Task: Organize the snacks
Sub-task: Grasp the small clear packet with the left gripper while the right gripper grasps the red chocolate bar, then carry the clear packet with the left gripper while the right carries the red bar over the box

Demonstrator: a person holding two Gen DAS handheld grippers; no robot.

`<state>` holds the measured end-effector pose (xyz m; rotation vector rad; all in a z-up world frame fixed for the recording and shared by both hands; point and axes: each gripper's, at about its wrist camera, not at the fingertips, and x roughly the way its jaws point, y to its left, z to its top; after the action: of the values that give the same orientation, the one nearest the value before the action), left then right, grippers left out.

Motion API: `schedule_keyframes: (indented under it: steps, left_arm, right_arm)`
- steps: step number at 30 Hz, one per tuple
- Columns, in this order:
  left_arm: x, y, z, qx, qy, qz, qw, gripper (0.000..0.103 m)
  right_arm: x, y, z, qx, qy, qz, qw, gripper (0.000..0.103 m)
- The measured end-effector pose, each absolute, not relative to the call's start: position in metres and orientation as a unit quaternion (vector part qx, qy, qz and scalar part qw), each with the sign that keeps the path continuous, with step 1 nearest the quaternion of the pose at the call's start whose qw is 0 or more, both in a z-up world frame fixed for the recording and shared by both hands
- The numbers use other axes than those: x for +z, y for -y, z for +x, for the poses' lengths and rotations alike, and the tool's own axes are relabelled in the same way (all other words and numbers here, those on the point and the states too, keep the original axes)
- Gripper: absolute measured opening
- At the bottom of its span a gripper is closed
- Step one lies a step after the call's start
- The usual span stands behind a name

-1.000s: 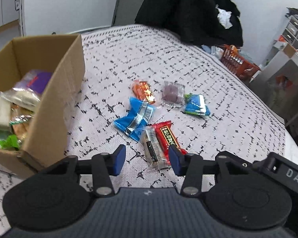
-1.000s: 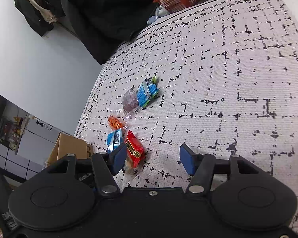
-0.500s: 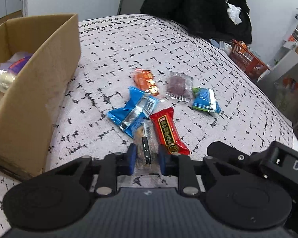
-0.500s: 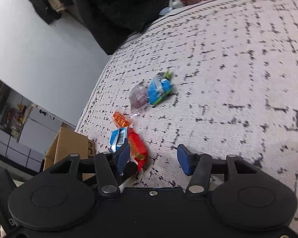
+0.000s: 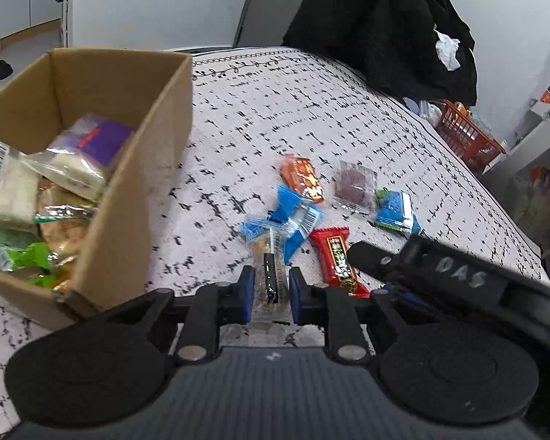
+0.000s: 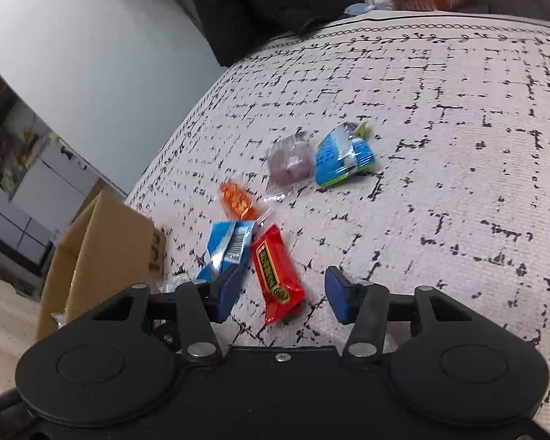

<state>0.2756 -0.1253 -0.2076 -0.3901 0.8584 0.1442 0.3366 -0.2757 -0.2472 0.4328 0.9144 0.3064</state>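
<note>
Bed cover [image 5: 311, 117]: I'm working over a pale cloth with black dashes; everything loose lies on it.
Cardboard box [image 5: 135, 190]: on my left, open at the top, already holding several packets. That's where I judge these go.
Right gripper [image 6: 282, 293]: jaws closing as I speak, straddling the red snack bar [image 6: 277, 275]. The pads don't touch it yet, and the left pad sits right by the blue packet [image 6: 225, 244]. I want the wrapper's long sides square to the pads before they meet, and the blue one left outside.
Left gripper [image 5: 271, 291]: jaws pinched on the clear-wrapped snack with the dark stripe [image 5: 269, 271], holding its near end; the far end points away over the blue packet.
Loose snacks: orange packet [image 5: 302, 179], purple sweet in clear wrap [image 5: 354, 187], and blue-and-green packet [image 5: 396, 212] lie farther out, close together, untouched.
Doing it well: I'd lift the left catch straight up first so its free end doesn't drag the blue packet, then swing over the box wall and let go low inside. The grip is only on the wrapper's end, so my guess is a quick swing could slip it.
Watch: both grippers are crowded side by side here; I'd move one at a time.
</note>
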Motion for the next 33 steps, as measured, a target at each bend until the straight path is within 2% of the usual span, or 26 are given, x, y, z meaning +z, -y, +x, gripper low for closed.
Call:
schedule_keyframes:
  steps: [3, 7, 20, 33]
  left_arm:
    - [-0.206, 0.122, 0.274, 0.073, -0.417, -0.186, 0.887, 0.018]
    - [-0.208, 0.116, 0.272, 0.073, -0.419, -0.196, 0.883, 0.018]
    - [-0.177, 0.113, 0.254, 0.053, -0.395, -0.204, 0.894, 0.018]
    - [-0.131, 0.094, 0.231, 0.043, -0.352, -0.222, 0.908, 0.018]
  right_arm:
    - [-0.250, 0.269, 0.336, 0.134, -0.448, 0.185, 0.864, 0.022]
    - [-0.250, 0.262, 0.330, 0.132, -0.447, 0.158, 0.871, 0.011]
    - [-0.231, 0.273, 0.303, 0.114, -0.443, 0.197, 0.867, 0.009]
    - [-0.186, 0.268, 0.270, 0.120, -0.400, 0.234, 0.878, 0.005]
